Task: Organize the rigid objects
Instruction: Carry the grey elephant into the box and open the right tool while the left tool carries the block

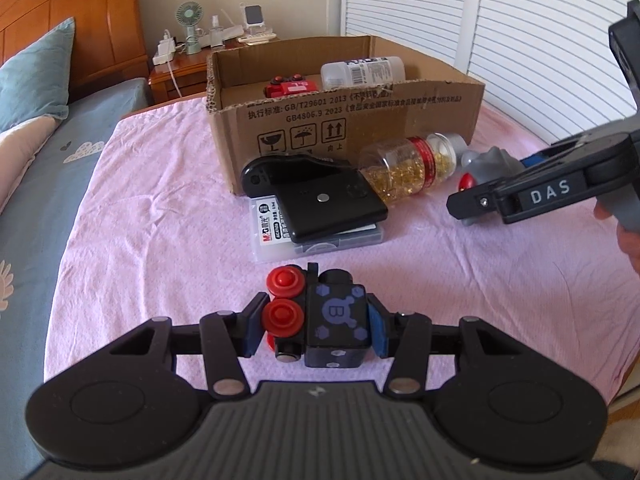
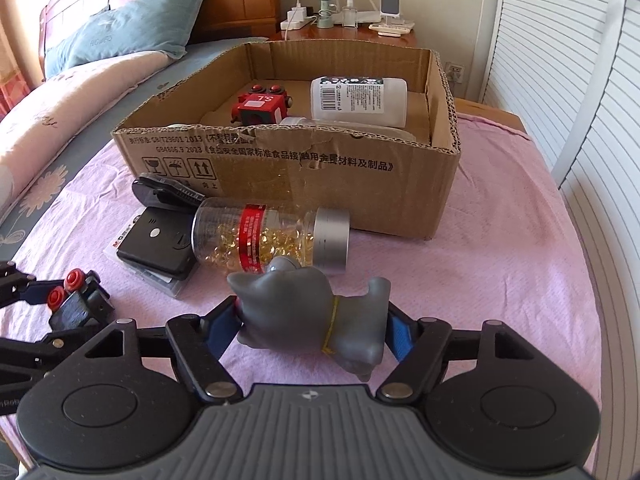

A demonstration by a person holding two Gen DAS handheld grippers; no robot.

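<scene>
Covering the bed, one pink cloth carries everything. One open cardboard box sits toward its far side, holding two things plainly seen: one white labelled bottle lying on its side and one red toy block with red knobs. Against the box's near wall lies one clear bottle of gold capsules on its side, silver cap to the right. Beside it, one black flat case rests on one clear plastic box, with one black clip behind.

Two grippers are in view. The right gripper is clamped on one grey toy figure, low over the cloth. The left gripper pinches one black toy block with red knobs, near the cloth's front.
</scene>
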